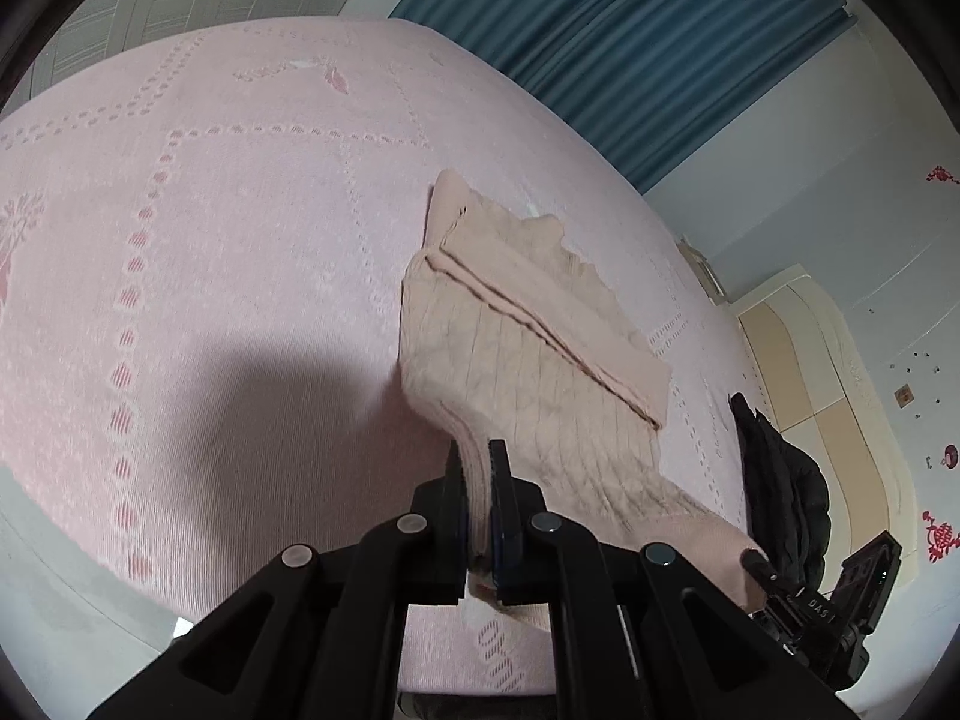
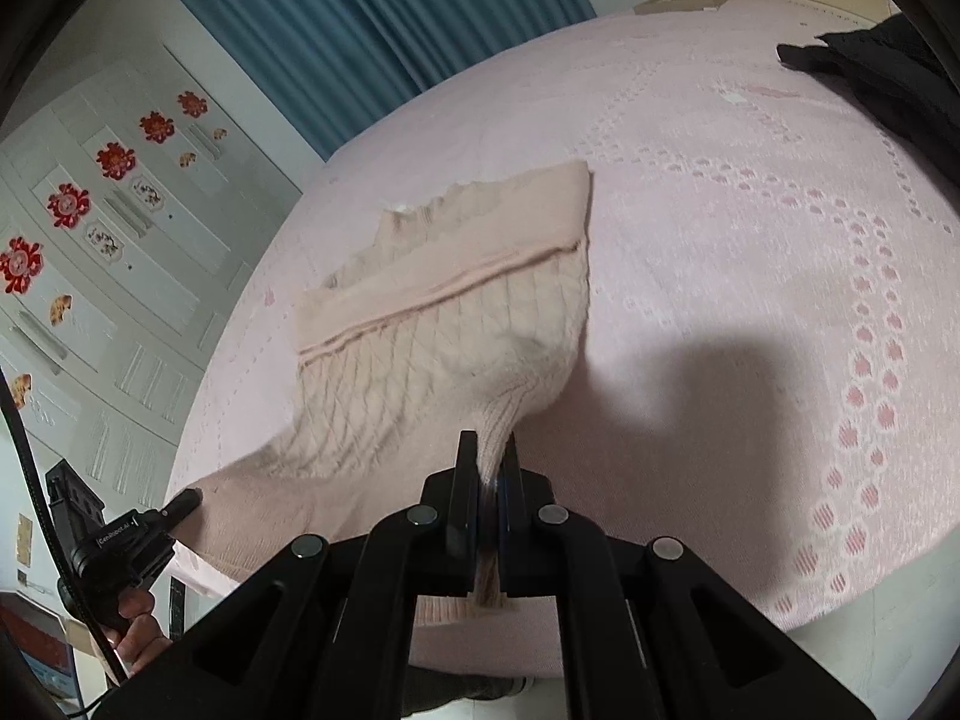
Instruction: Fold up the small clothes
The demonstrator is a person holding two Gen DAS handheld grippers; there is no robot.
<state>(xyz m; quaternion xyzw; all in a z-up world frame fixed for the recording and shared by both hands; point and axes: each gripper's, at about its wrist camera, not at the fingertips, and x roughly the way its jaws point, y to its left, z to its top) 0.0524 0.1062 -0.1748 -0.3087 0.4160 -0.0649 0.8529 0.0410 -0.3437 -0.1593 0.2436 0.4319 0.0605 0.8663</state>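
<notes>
Both jaws pinch the pink knit sweater (image 1: 528, 360) above the bed (image 1: 210, 240).

Pink patterned bedspread (image 1: 210, 252), blue curtain (image 1: 630, 48), black garment (image 2: 888, 72) on it, red-flowered wardrobe (image 2: 120, 192) beside.

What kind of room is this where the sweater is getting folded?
Most likely a bedroom. The pink knitted sweater lies on a big bed with a pink patterned cover, blue curtains hang behind it, and a white wardrobe with red flower stickers stands to one side.
</notes>
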